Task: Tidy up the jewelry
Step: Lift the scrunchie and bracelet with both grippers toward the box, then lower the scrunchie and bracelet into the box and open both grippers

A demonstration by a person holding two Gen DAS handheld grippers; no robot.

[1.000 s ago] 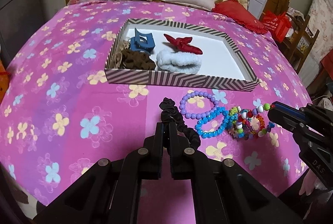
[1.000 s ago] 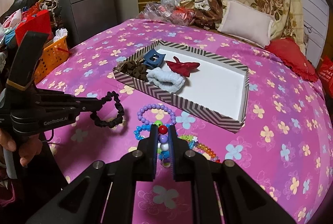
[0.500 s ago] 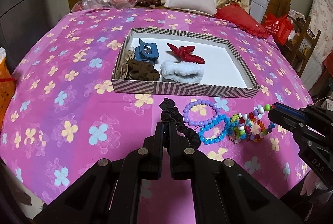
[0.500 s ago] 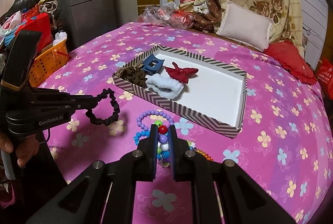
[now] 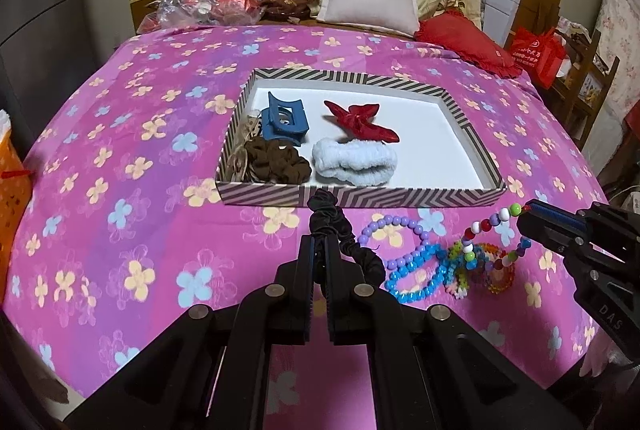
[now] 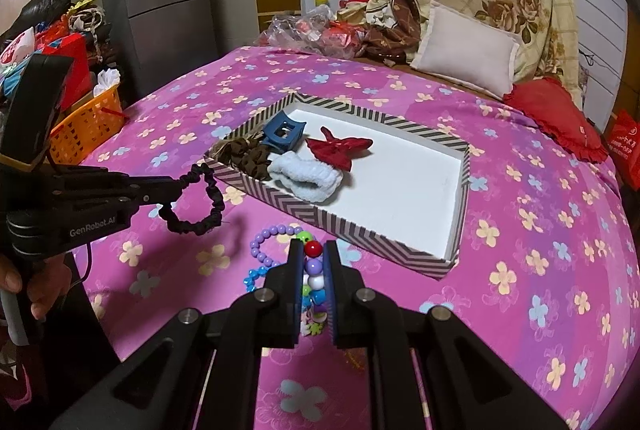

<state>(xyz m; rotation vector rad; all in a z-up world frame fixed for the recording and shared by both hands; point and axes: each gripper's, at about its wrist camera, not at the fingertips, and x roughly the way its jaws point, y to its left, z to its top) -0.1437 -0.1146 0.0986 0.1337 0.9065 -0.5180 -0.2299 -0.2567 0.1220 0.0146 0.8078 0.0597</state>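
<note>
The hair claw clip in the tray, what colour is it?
Blue; the hair claw clip shows best in the left wrist view.

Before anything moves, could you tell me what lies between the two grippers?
In the left wrist view, the purple and blue bead bracelets lie there on the bedspread.

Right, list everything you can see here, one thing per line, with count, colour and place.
tray: one, zigzag-striped rim, white floor, middle of the bed
hair claw: one, blue, tray's left part
bow: one, red, in the tray beside the hair claw
brown scrunchie: one, tray's near left corner
fluffy band: one, pale blue, at the tray's near wall
black scrunchie: one, held above the bed
multicolour bead string: one, lifted at one end
purple bead bracelet: one, on the bed before the tray
blue bead bracelet: one, beside the purple one
bedspread: one, pink, flowered
pillow: one, white, at the head
cushion: one, red, beside the pillow
basket: one, orange, beside the bed
left gripper: shut on the black scrunchie
right gripper: shut on the bead string
</note>
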